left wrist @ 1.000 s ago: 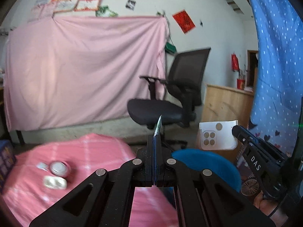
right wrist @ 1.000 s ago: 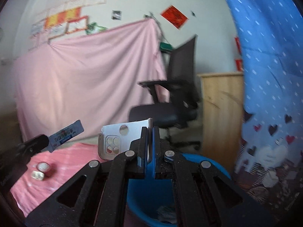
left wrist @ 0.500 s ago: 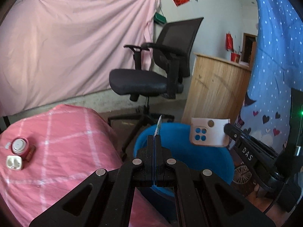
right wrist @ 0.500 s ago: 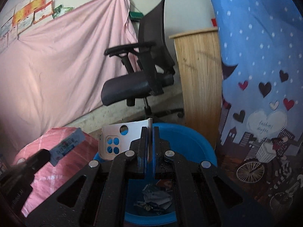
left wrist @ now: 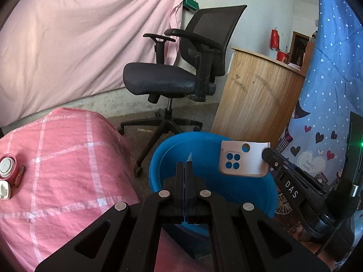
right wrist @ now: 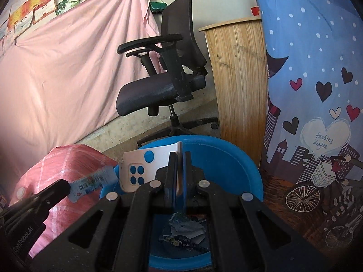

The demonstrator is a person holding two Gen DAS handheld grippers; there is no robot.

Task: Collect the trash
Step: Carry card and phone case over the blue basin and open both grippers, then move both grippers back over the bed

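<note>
My left gripper (left wrist: 185,164) is shut on a thin blue-and-white wrapper (left wrist: 189,156), seen edge-on above the blue basin (left wrist: 172,149). In the right wrist view the same wrapper (right wrist: 90,181) sticks out of the left gripper (right wrist: 65,185) at the basin's left rim. My right gripper (right wrist: 179,156) holds a white phone case (right wrist: 145,167) by one edge over the blue basin (right wrist: 226,158). Its jaws are opening, and the case is still pinched between them. The left wrist view shows that case (left wrist: 244,161) level at the right gripper's tip (left wrist: 266,153). Crumpled trash (right wrist: 186,226) lies in the basin.
A black office chair (left wrist: 172,79) stands behind the basin, with a wooden counter (left wrist: 256,99) to its right. A blue heart-print curtain (left wrist: 329,90) hangs at the right. On the pink checked tablecloth (left wrist: 68,158) at the left sit a red can (left wrist: 8,165) and a small white item (left wrist: 4,189).
Both grippers have sunk and tipped downward, moving from beside the table to over the blue basin with their items. The gap between the right jaws looks slightly wider.
</note>
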